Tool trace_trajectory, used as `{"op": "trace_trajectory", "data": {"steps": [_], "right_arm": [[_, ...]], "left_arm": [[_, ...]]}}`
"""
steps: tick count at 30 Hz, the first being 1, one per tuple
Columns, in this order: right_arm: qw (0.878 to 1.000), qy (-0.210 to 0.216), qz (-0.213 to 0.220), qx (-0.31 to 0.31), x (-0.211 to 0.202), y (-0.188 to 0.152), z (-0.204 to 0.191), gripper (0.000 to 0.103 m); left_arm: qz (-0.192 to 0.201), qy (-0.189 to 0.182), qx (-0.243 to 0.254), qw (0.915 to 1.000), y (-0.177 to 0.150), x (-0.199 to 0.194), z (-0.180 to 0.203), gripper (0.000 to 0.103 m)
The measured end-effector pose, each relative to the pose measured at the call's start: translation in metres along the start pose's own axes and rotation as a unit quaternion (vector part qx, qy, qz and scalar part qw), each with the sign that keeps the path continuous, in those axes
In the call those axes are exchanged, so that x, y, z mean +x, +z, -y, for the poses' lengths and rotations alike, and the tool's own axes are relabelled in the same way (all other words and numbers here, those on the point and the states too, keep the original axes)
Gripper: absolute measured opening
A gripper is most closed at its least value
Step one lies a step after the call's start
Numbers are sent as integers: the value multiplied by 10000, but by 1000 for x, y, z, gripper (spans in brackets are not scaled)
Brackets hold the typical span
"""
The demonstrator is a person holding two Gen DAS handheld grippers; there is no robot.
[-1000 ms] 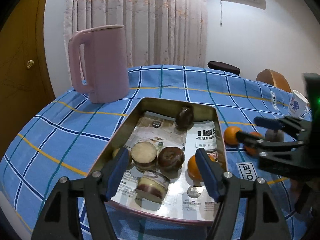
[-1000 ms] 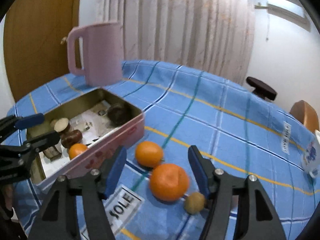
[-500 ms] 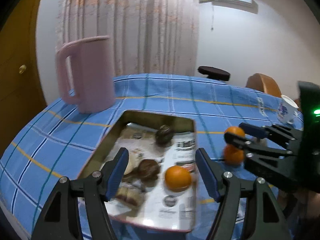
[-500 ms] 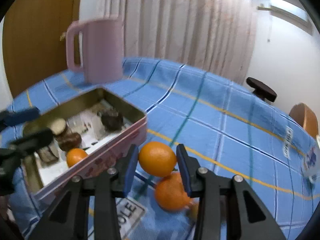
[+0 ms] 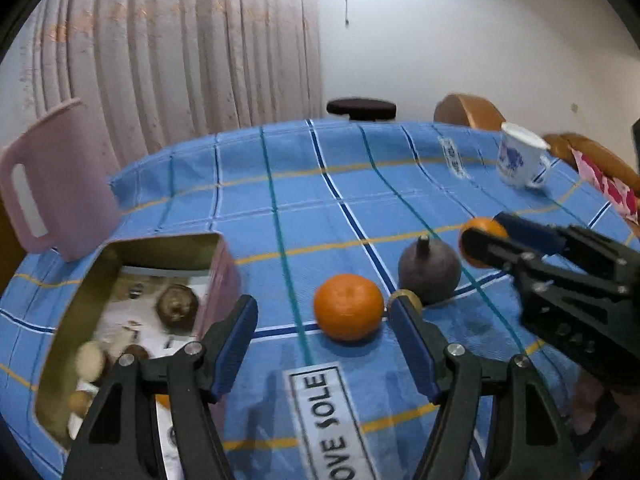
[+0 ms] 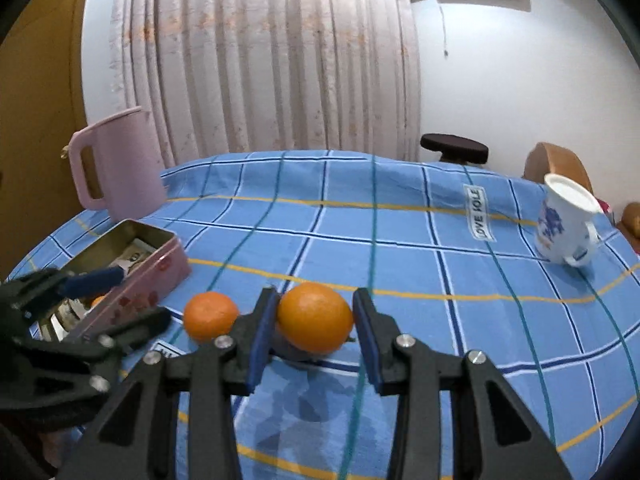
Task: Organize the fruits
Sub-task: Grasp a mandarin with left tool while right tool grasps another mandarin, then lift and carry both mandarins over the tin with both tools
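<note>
The right gripper point(image 6: 314, 322) held an orange point(image 6: 315, 322) between its fingers, clamped on both sides and lifted above the bench point(image 6: 400, 240). The left gripper point(image 5: 322, 326) stood open, fingers spread wide, with a mandarin point(image 5: 348, 306) lying on the cloth between and just beyond the tips. A dark fruit point(image 5: 429, 272) sat just right of it. The tin point(image 5: 120, 256) with more fruit lay to the left
</note>
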State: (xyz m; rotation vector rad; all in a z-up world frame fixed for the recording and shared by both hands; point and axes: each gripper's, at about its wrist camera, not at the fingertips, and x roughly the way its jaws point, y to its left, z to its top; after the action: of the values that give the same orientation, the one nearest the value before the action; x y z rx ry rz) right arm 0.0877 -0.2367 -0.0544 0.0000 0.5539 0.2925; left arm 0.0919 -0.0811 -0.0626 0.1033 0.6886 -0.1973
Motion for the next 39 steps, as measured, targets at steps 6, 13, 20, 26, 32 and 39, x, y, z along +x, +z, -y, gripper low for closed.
{"op": "trace_trajectory", "data": {"steps": [6,13,20,26,32,39], "right_arm": [[9999,67,52,100,-2,-2,5,42],[9999,116,62,108,0,-2,4,42],[9999,59,117,11,-1,-2,0,42],[9998,76,188,42,-4,-3,0,42],[9996,73,275,13,-7,-3,-2,42],[9992,44,388,-24,-12,-4,-4,42]], "left_arm": [[-223,-59,18,9997,3,19,5,70],[-518,-387,-304,9974,6,37,-5,63],[-473,-575,-266,9969,5,33,-3,49],[-210,-475,-378,9979,4,23,-7,49],[70,-373,-405,9985,4,12,-10,49],[291,-303,-433,9982,2,3,-11,49]]}}
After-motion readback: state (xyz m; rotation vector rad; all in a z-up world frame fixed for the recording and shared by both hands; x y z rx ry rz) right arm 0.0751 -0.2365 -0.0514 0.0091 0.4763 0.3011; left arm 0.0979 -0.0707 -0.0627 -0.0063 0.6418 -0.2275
